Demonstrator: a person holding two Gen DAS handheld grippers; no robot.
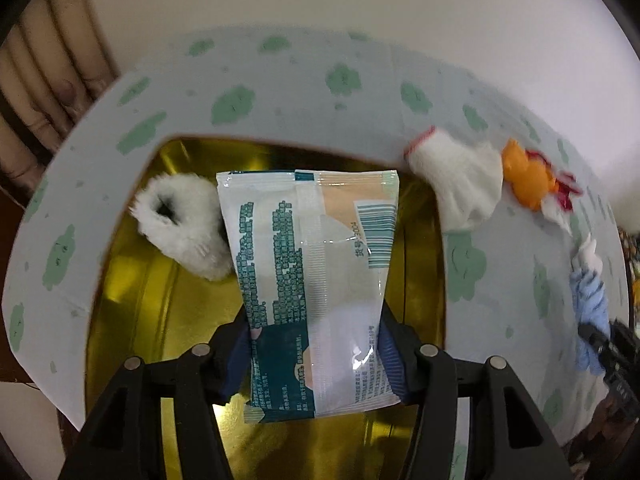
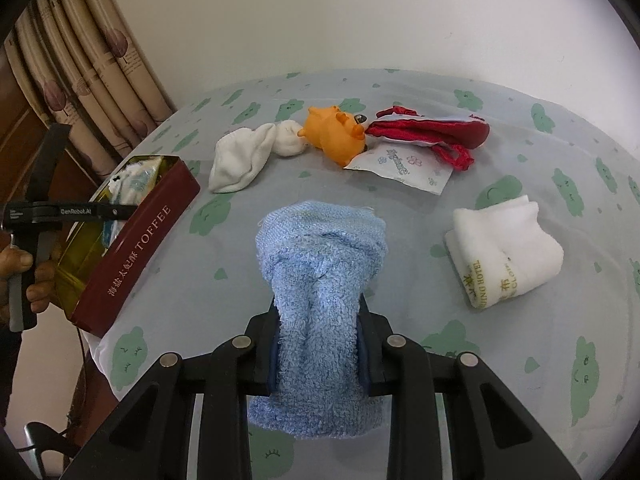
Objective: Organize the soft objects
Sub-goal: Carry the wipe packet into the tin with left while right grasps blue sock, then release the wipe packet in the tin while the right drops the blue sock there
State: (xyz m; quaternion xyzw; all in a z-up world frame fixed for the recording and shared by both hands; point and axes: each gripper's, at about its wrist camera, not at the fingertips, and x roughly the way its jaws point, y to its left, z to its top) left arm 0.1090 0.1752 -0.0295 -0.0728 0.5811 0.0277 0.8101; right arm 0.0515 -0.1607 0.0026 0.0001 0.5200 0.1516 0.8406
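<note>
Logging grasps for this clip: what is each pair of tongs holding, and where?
Left tongs pinch the white-and-teal plastic packet at its lower sides; right tongs clamp the bunched blue terry cloth near its lower end.

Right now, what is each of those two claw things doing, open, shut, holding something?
Left gripper: shut on the plastic packet, held over the gold tin.
Right gripper: shut on the blue towel, above the table.

The tin (image 2: 136,248) sits at the left edge of the table (image 2: 520,360). A fluffy toy (image 1: 184,224) lies inside it, left of the packet (image 1: 312,280). Near the far edge lie a sock (image 2: 244,160), a toy animal (image 2: 332,132), a flat pack (image 2: 404,168) and a pouch (image 2: 432,128), left to right. A folded towel (image 2: 504,248) lies by the right edge.
</note>
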